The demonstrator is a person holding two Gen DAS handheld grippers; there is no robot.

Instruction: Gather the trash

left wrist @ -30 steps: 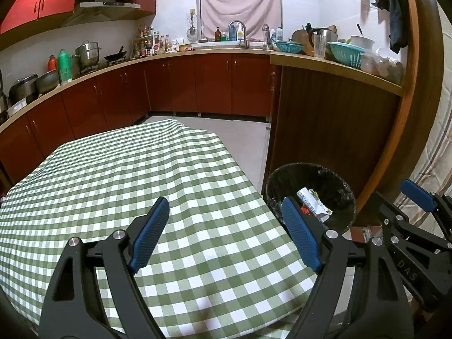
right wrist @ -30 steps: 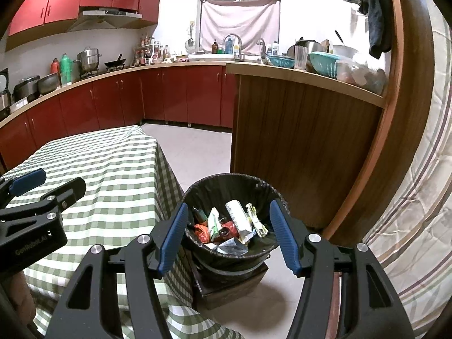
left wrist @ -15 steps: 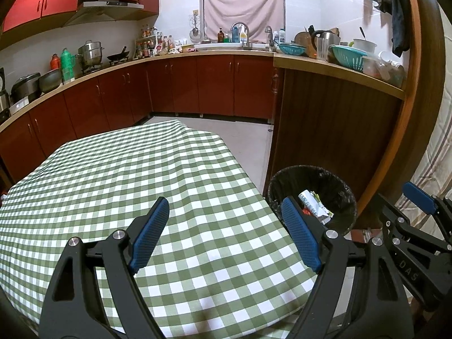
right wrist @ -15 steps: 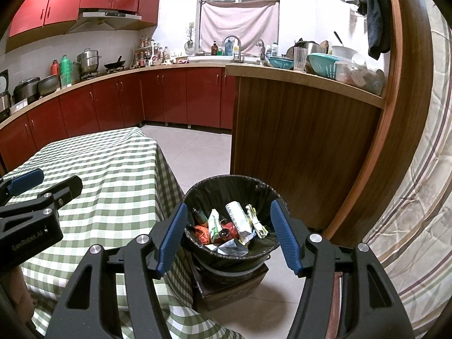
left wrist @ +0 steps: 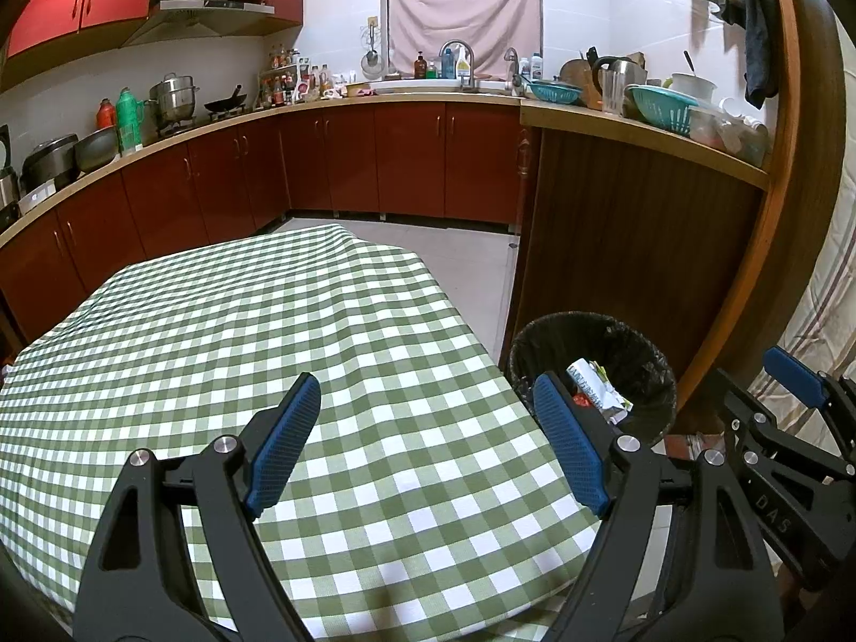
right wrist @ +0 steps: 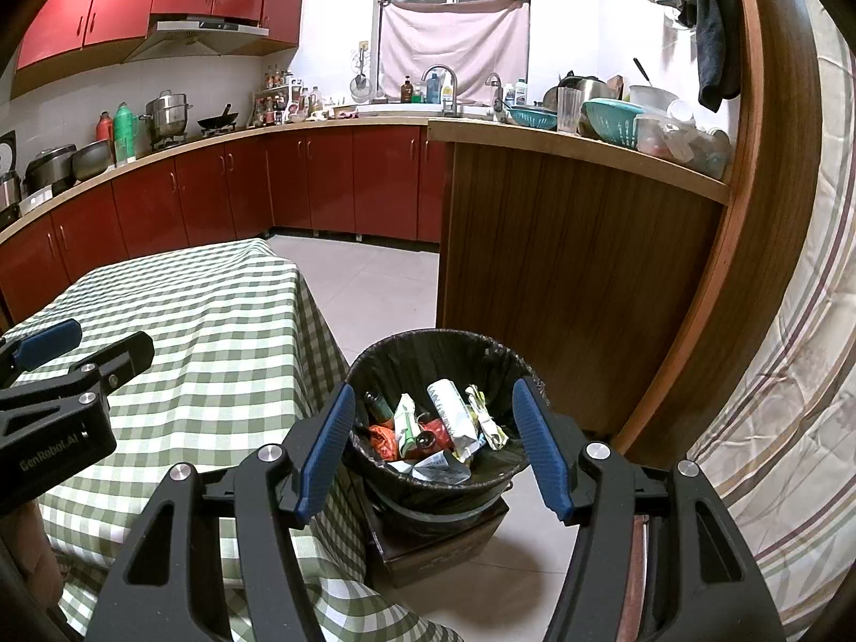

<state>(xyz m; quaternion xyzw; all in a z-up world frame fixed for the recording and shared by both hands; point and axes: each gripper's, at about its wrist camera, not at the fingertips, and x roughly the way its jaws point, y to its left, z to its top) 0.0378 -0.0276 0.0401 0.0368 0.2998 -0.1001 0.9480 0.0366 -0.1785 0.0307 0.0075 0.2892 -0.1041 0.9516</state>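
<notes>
A black-lined trash bin (right wrist: pixel 484 350) stands on a small box on the floor, right of the table. It holds wrappers, a white packet and red scraps (right wrist: pixel 444 422). My right gripper (right wrist: pixel 434 441) is open and empty, hovering above and in front of the bin. My left gripper (left wrist: pixel 427 438) is open and empty above the green checked tablecloth (left wrist: pixel 241 331), with the bin (left wrist: pixel 636 342) to its right. Each gripper shows at the edge of the other's view.
A wooden counter end panel (right wrist: pixel 567 267) stands right behind the bin. Red cabinets (left wrist: pixel 214 182) run along the back and left walls. A striped curtain (right wrist: pixel 792 374) hangs at the right. Tiled floor (right wrist: pixel 369 289) lies between table and cabinets.
Both grippers have drifted slightly; the views shift a little, with the bin sitting slightly lower in the frame. Both jaws stay open and empty.
</notes>
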